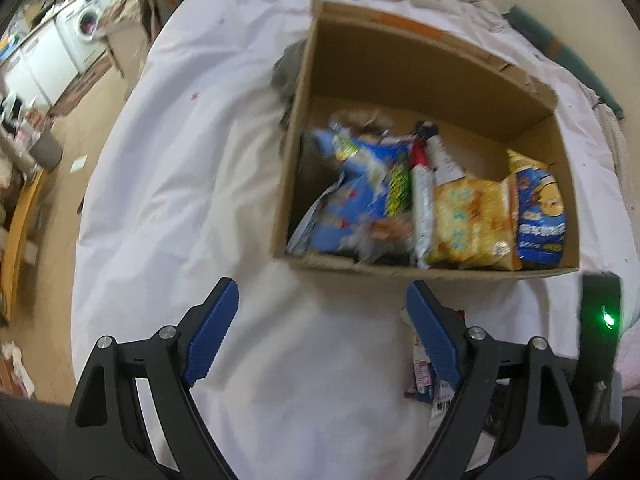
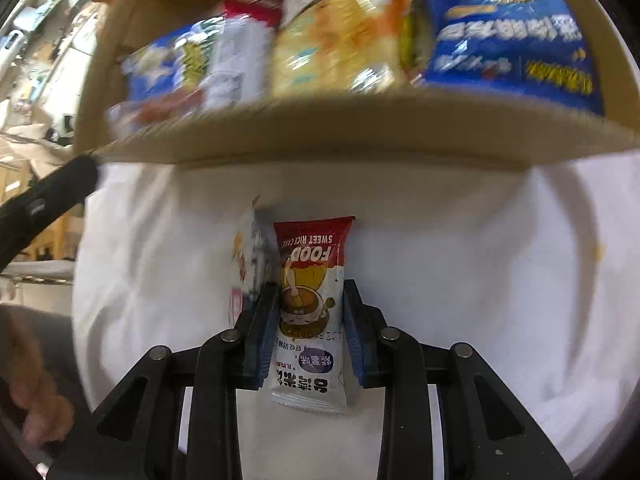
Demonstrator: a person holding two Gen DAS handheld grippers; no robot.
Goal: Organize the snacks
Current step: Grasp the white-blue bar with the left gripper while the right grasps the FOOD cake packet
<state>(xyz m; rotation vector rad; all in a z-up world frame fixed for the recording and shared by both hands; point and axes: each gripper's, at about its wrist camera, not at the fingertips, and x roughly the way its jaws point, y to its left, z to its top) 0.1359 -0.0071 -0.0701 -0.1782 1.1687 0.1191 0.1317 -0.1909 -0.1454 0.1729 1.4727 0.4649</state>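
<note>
1. A white cloth (image 1: 192,184) covers the counter and fills the ground under both grippers; past its far-left edge, well away from the left gripper, a washing machine (image 1: 86,24) stands in the room.
2. An open cardboard box (image 1: 404,60) sits on the cloth ahead of the left gripper and a little to its right. In the right wrist view its near wall (image 2: 320,128) runs across the top, just beyond the right gripper.
3. Inside the box, snack bags stand packed against the near wall: a blue crumpled bag (image 1: 352,204) at the left, a silver and red pack (image 1: 422,192) next to it, a yellow bag (image 1: 468,224), then a dark blue bag (image 1: 540,224) at the right end.
4. The left gripper (image 1: 322,336) points down at bare cloth short of the box, its blue pads (image 1: 212,332) spread wide with nothing between them.
5. The right gripper (image 2: 310,328) sits around a rice cake packet (image 2: 310,304), red at its far end and white toward the camera, lying on the cloth. The pads flank its two long edges; whether they press it yet, I cannot tell.
6. A second, smaller packet (image 2: 250,256) lies just left of the first, outside the left pad and partly blurred.
7. A hand (image 2: 36,400) shows blurred at the lower left edge.
</note>
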